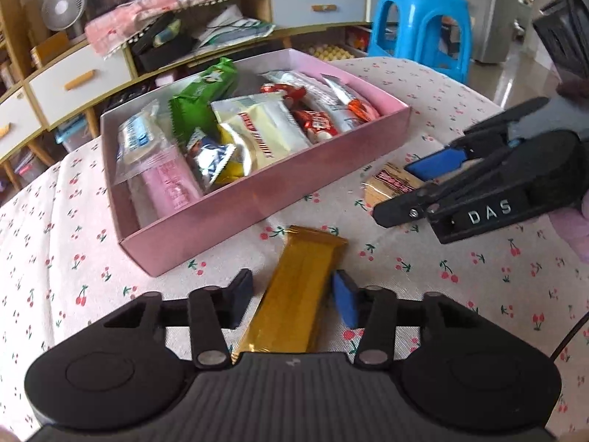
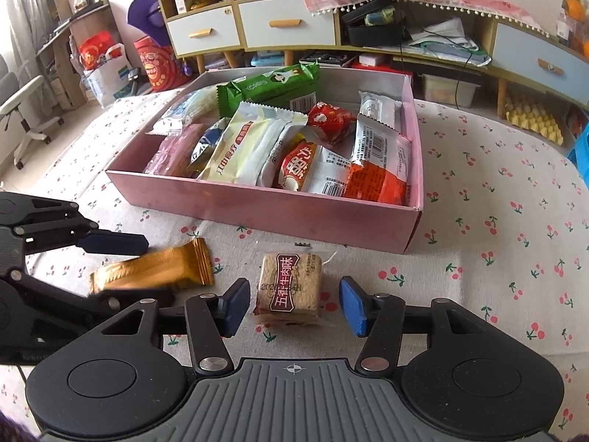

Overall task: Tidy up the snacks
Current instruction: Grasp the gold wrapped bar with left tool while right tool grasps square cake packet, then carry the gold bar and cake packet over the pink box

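Observation:
A pink box [image 1: 265, 199] [image 2: 294, 217] on the cherry-print tablecloth holds several wrapped snacks. A gold-wrapped bar [image 1: 294, 294] [image 2: 154, 269] lies on the cloth in front of the box, between the open fingers of my left gripper [image 1: 294, 300] [image 2: 121, 269]. The right pad looks close to the wrapper; the left pad stands apart. A square biscuit pack with a maroon label [image 2: 289, 285] [image 1: 394, 184] lies on the cloth between the open fingers of my right gripper [image 2: 294, 305] [image 1: 408, 191], touching neither pad.
A low cabinet with white drawers [image 2: 287, 25] runs behind the table. A blue plastic stool [image 1: 419, 29] stands at the far right. Red bags [image 2: 154, 62] and a chair [image 2: 25, 110] stand at the left.

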{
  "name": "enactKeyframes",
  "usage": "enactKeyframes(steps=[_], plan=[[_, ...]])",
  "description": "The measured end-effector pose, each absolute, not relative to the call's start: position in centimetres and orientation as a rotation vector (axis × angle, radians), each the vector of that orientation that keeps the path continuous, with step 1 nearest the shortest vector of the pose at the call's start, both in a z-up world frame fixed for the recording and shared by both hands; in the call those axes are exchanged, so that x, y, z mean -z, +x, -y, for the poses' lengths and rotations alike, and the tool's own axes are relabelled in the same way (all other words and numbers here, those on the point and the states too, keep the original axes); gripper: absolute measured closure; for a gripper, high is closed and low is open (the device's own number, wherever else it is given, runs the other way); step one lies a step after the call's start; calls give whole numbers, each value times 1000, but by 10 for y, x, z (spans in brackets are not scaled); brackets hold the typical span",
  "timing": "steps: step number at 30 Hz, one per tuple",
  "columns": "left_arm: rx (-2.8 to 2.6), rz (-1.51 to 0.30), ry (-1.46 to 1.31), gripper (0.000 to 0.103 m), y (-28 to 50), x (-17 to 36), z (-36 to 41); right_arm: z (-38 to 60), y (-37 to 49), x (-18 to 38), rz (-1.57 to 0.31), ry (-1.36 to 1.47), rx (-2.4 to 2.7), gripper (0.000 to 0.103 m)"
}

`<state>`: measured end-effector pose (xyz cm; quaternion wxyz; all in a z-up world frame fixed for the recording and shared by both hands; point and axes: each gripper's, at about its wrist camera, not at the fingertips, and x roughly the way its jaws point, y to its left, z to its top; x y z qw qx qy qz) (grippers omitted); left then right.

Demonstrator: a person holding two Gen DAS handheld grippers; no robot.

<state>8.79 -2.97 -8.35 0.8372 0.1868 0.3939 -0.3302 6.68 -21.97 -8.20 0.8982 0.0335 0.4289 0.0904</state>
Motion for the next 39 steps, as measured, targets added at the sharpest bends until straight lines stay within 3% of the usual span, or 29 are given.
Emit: enactKeyframes(steps=[3,14,39], plan=[[667,-858,350,74,90,81,26,218,66,81,-889,52,-187,70],[669,-967,130,76,94,69,2,227,67,68,-935,224,-183,70],[689,-863,2,76,95,38,18,265,73,36,-854,474,-145,70]])
